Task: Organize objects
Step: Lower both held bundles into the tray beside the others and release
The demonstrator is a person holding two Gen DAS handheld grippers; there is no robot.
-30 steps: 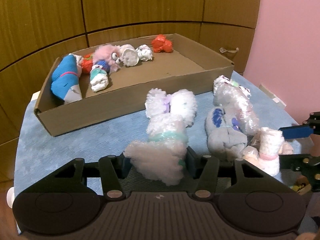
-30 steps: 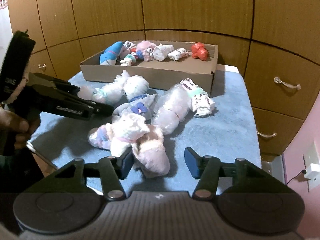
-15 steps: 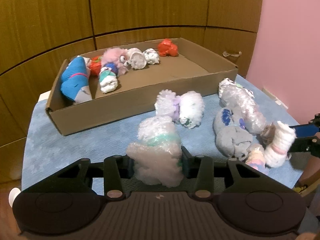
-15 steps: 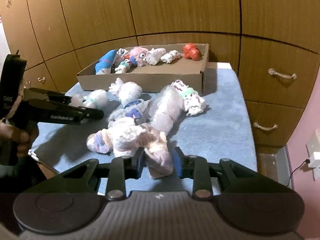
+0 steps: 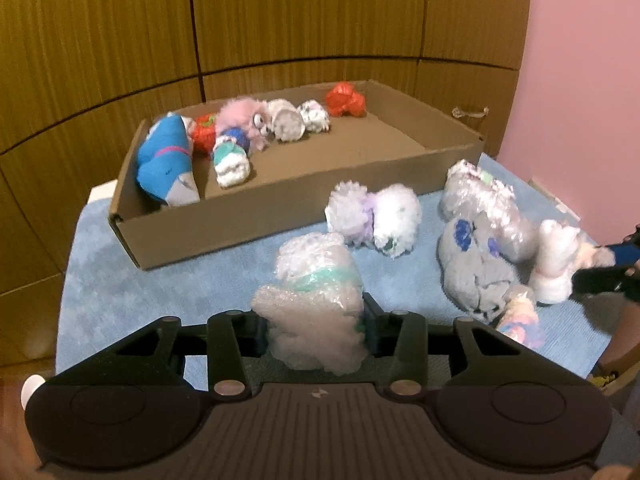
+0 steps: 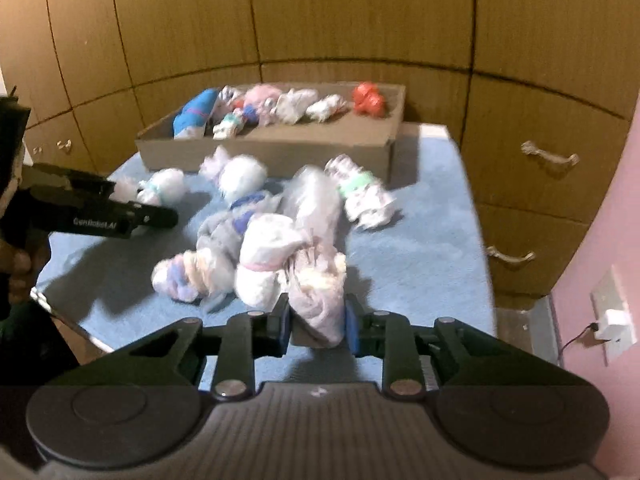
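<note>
A: On the blue-covered table point(image 5: 120, 280), the left hand-held gripper point(image 5: 314, 330) is clamping a fluffy white bundle with a green band point(image 5: 316, 300); the right hand-held gripper point(image 6: 316, 322) is pinching a pale pink bundle point(image 6: 320, 300), jaws squeezed in tight on it.

B: And the cardboard box point(image 5: 256, 216)?

A: It is lying ahead of both, long side facing them. The left is looking nearer, its open front wall just beyond that bundle; the right is facing the box across the remaining heap point(image 6: 256, 232).
</note>
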